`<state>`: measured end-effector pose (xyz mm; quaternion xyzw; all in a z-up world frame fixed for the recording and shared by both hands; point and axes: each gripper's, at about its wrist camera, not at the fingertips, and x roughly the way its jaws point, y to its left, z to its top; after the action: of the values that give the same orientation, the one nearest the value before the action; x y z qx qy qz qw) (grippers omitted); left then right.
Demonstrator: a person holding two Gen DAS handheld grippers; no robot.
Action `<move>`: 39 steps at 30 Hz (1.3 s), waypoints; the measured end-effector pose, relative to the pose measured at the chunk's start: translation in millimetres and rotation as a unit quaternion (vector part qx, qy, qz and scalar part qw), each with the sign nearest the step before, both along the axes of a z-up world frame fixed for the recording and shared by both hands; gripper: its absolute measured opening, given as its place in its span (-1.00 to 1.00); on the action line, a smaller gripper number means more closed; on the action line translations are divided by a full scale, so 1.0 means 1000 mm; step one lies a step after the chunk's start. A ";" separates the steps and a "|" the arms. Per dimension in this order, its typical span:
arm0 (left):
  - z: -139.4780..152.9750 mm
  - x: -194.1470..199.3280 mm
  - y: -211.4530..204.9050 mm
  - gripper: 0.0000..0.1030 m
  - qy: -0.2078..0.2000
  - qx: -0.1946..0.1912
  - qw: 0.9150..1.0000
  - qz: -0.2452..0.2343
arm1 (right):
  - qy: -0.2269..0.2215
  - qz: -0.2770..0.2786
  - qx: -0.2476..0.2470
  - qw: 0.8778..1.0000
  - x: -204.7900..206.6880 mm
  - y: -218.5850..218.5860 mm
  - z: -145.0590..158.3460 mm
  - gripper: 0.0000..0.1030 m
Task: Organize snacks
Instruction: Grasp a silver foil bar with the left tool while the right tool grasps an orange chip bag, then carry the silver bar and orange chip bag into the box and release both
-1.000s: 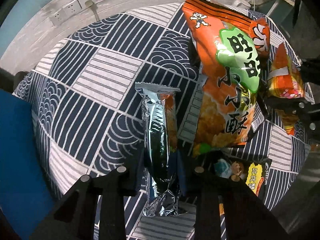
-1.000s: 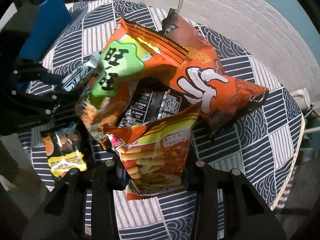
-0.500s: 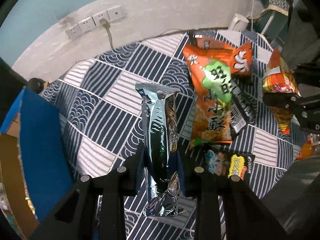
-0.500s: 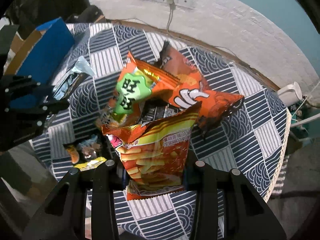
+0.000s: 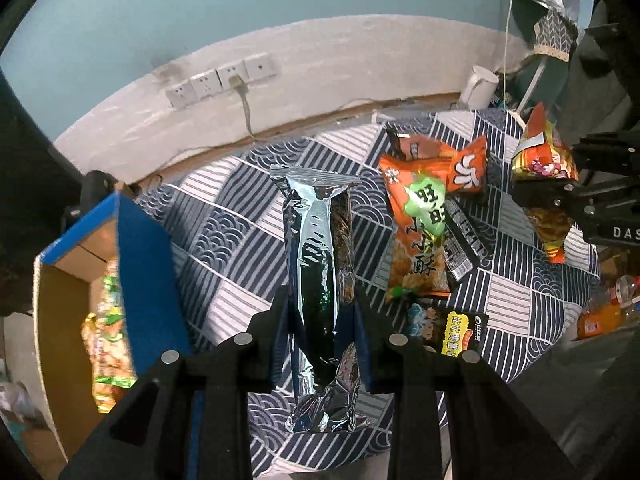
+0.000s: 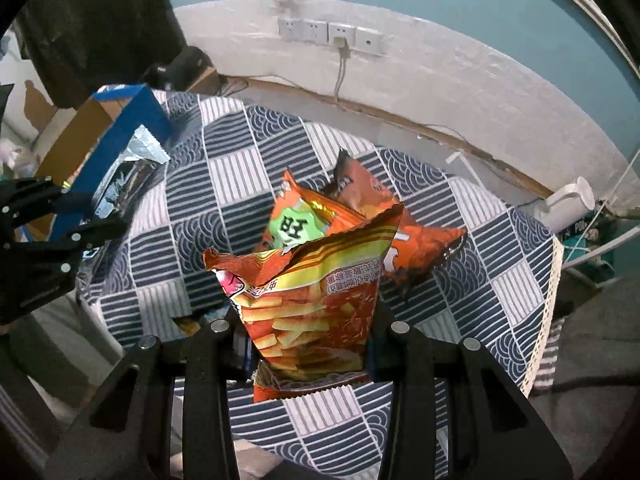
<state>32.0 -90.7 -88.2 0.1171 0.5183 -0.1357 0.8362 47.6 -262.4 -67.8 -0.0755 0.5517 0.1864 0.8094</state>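
Left tongs (image 5: pixel 322 344): closed on a silver foil packet (image 5: pixel 320 280), pads pressing its lower half from both sides; seen from the right wrist view (image 6: pixel 60 232) holding the same packet (image 6: pixel 124 176) clear of the cloth.
Silver foil packet: upright between the fingers, crimped top end away from the camera, crumpled bottom end hanging below the pads; in the air above the surface (image 5: pixel 240 216).
Right tongs (image 6: pixel 308 344): closed on an orange-yellow fries bag (image 6: pixel 312 280), gripped across its lower part; from the left wrist view the tongs (image 5: pixel 560 196) and the bag (image 5: pixel 540 168) show at the right edge, raised above the cloth.
Fries bag: top torn open and jagged, mouth pointing away from the camera, print upside down in the right wrist view.
Surface: covered in a navy and white patchwork cloth with wave and stripe squares, lace trim on one edge.
Left on the surface: orange bag with a green label (image 5: pixel 416 236), lying partly over a second orange bag (image 5: pixel 460 160) and a black-backed packet (image 5: pixel 460 240); a small black and yellow packet (image 5: pixel 452 328) just beside them, nearer the camera.
Box (image 5: pixel 144 248): blue outside, brown cardboard inside, open top, at the surface's left edge; a green-yellow snack bag (image 5: pixel 108 320) lies inside.
Wall: teal above, white band below, row of sockets (image 5: pixel 220 80) with one plug and cable.
White mug (image 5: pixel 480 86): at the far corner, near the wall.
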 end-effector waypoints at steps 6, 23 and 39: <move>0.019 -0.004 0.017 -0.43 -0.019 -0.003 1.000 0.010 | -0.008 0.010 0.008 1.000 0.001 0.014 0.012 -0.27; 0.032 -0.015 0.093 -0.43 -0.051 0.005 0.996 0.070 | -0.019 0.068 0.018 0.997 0.011 0.095 0.034 -0.27; 0.039 -0.026 0.172 -0.43 -0.064 -0.004 0.988 0.141 | -0.018 0.136 0.025 0.990 0.020 0.195 0.042 -0.27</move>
<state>5.9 81.7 -49.6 0.0484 0.4745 -0.0108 0.8788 67.3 -67.5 -26.1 -0.1330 0.5169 0.3075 0.7878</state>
